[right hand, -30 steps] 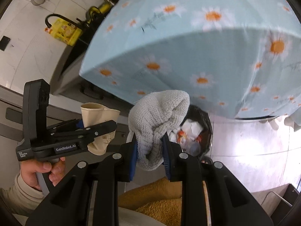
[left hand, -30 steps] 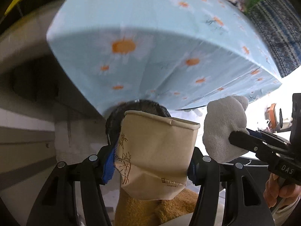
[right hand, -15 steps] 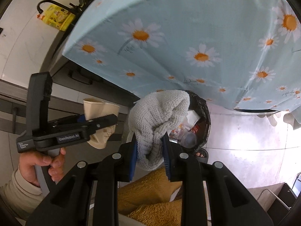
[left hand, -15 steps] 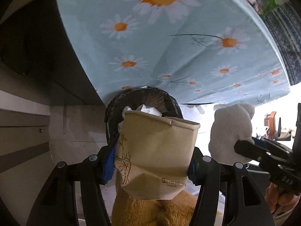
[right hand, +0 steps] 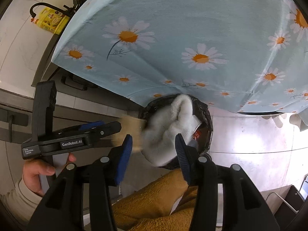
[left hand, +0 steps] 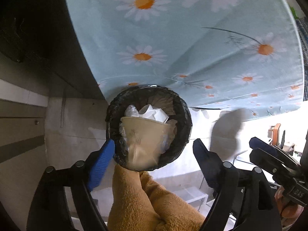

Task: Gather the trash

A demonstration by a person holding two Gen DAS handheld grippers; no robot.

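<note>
Black hand-held gripper (right hand: pixel 153 144) with blue pads (right hand: pixel 123 159), "GenRobot.AI" marking, beige sleeve (right hand: pixel 17 200).

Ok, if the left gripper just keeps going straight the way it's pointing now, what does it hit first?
Most likely the tan paper cup, which sits free between the open jaws of the left gripper, over the mouth of the black-lined trash bin. Depth is unclear, so the cup may already be dropping into the bin.
</note>
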